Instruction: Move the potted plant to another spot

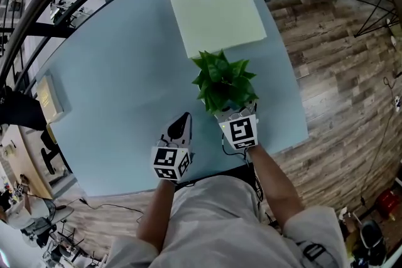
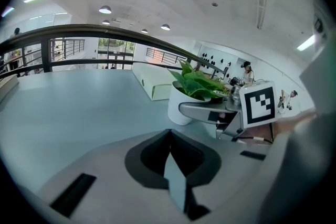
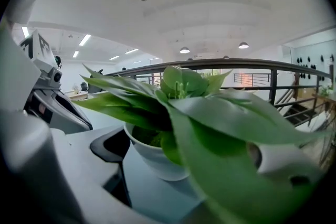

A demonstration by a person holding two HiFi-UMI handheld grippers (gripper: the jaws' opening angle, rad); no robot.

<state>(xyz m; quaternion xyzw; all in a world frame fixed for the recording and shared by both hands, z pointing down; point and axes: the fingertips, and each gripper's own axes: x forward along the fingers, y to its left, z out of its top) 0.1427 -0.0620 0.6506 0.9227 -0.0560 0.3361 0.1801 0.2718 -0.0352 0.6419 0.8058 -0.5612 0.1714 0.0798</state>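
Observation:
The potted plant (image 1: 223, 81), broad green leaves in a small white pot (image 3: 155, 157), stands on the pale blue table (image 1: 113, 85) near its front right. My right gripper (image 1: 235, 111) reaches in from the near side. It is open wide, with the pot between the jaws and the leaves hiding the tips. In the left gripper view one right finger (image 2: 202, 110) runs along the pot (image 2: 178, 107); whether it touches I cannot tell. My left gripper (image 1: 183, 121) hovers to the plant's left, jaws together on nothing.
A flat pale green box (image 1: 213, 3) lies just beyond the plant. A smaller cream box (image 1: 49, 97) sits at the table's left edge. The table's right edge (image 1: 301, 122) is close to the pot, with wood floor beyond. A dark railing curves round the far side.

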